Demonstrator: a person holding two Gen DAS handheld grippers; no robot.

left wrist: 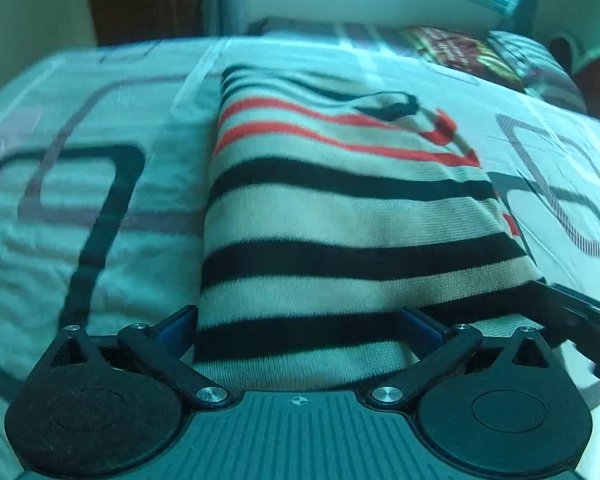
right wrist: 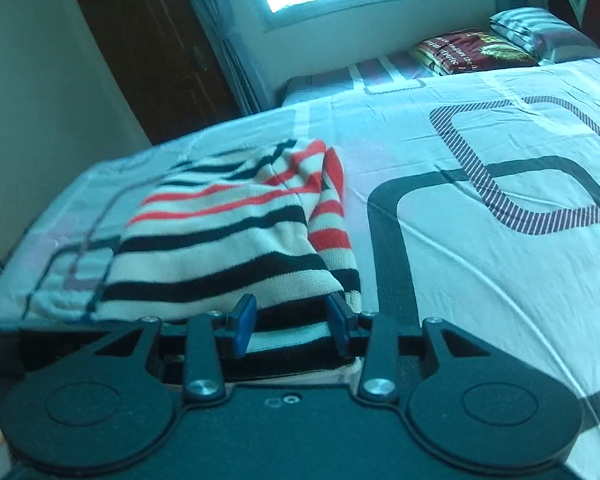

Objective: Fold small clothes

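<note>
1. Left wrist view: striped sweater [left wrist: 340, 216], cream with black and red bands, lies lengthwise on the patterned bedsheet [left wrist: 80, 200], already narrowed into a long panel with both long edges running fairly straight. Its near hem rests between the fingers of the left gripper [left wrist: 300, 328], which stand spread wide on either side of the cloth; the blue pads [left wrist: 424, 324] flank the fabric without visibly pinching it. A dark neckline loop shows at the far end. At the right edge a black part, probably the other gripper, sits against the hem's right corner.

2. Right wrist view: the same sweater [right wrist: 228, 240] sits near the bed's left edge, with a red-striped sleeve or side flap [right wrist: 332, 216] turned over along its right side. The right gripper [right wrist: 290, 324] straddles the near hem, its jaws parted partway, blue pads [right wrist: 244, 320] standing off the fabric on both sides. No grip is visible. Pillows [right wrist: 480, 48] lie at the far head of the bed, well apart from the work.

3. Progress, as judged: the lengthwise folds look done, sides tucked inward. Still left, by appearance, is the crosswise fold, bringing hem toward neckline, and a final smoothing. Both grippers sit at the hem, placed for that fold.
</note>
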